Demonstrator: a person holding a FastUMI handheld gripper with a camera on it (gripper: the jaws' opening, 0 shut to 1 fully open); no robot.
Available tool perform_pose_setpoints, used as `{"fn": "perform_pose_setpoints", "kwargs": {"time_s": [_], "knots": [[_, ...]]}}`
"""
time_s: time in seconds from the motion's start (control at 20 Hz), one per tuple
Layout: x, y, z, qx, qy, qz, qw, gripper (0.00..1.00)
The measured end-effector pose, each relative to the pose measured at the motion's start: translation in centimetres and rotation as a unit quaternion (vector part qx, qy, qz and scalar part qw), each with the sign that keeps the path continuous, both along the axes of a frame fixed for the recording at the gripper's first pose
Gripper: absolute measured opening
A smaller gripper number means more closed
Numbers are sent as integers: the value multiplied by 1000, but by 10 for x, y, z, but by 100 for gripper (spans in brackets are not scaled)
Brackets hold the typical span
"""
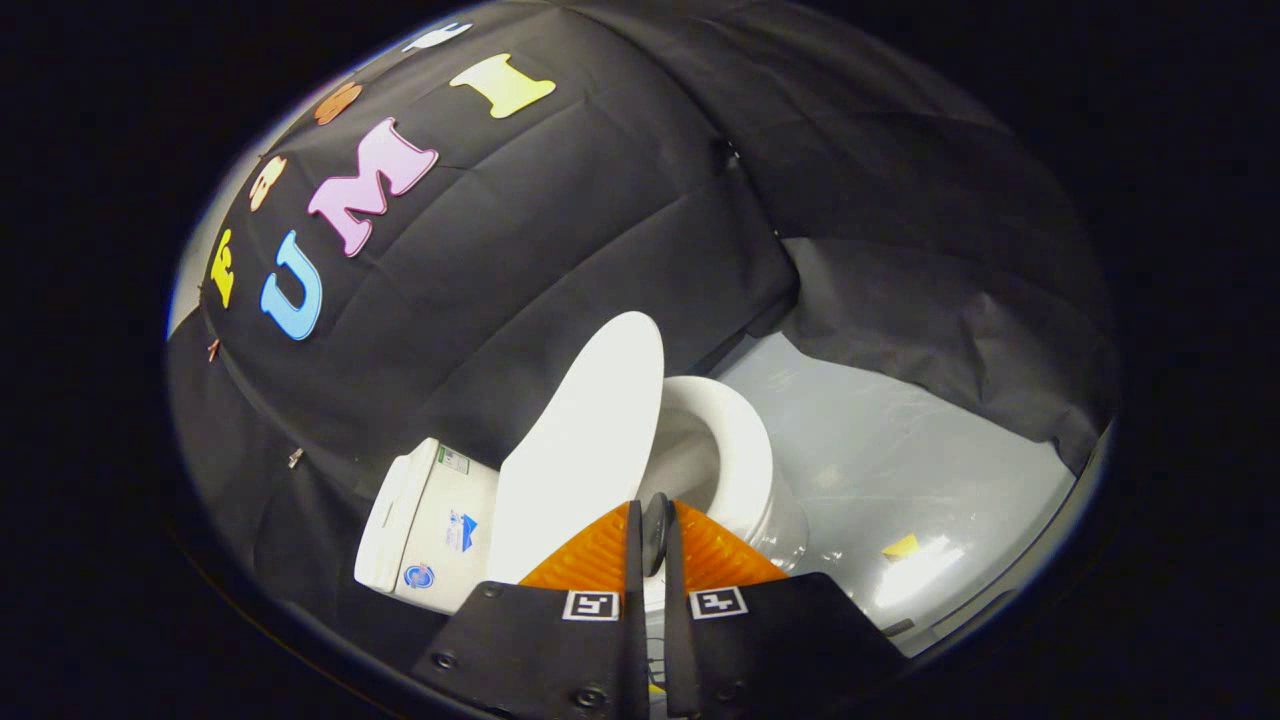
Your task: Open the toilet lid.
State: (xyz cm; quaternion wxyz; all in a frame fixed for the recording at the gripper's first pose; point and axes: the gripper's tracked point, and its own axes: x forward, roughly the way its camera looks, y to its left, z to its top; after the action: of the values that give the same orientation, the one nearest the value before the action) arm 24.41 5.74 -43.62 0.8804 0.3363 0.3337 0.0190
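White plastic toilet lid (pixel 585 440) stands raised, roughly halfway up, between the tank (pixel 430 520) behind it and the open bowl (pixel 745 440) with its seat rim down. The lid's near edge runs down into the gap between the orange ribbed fingers (pixel 590 555).

The gripper (pixel 652 535) is nearly closed, only a thin slot left between the pads, and a small dark rounded piece sits in that slot at the tips. It looks pinched on the lid's rim, but whether both pads actually press on the lid can't be told from this angle.

Handling judgement: the lid is a thin, stiff, light shell on a rear hinge; glossy, so likely slippery against the pads. The best hold is the free front rim, farthest from the hinge, for leverage. It should swing easily and could drop back if let go before passing upright, or knock the tank if pushed hard.

Pale glossy floor (pixel 900 470) lies beyond the bowl, with a small yellow scrap (pixel 900 546) on it.
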Motion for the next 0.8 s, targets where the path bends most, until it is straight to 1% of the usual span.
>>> {"fn": "perform_pose_setpoints", "kwargs": {"time_s": [0.2,0.4,0.65,0.8], "knots": [[1,26,50,-33,-23,7,999,12],[1,71,114,-46,-69,22,996,11],[-3,125,163,-95,-113,40,988,11],[-9,152,185,-91,-126,44,987,12]]}}
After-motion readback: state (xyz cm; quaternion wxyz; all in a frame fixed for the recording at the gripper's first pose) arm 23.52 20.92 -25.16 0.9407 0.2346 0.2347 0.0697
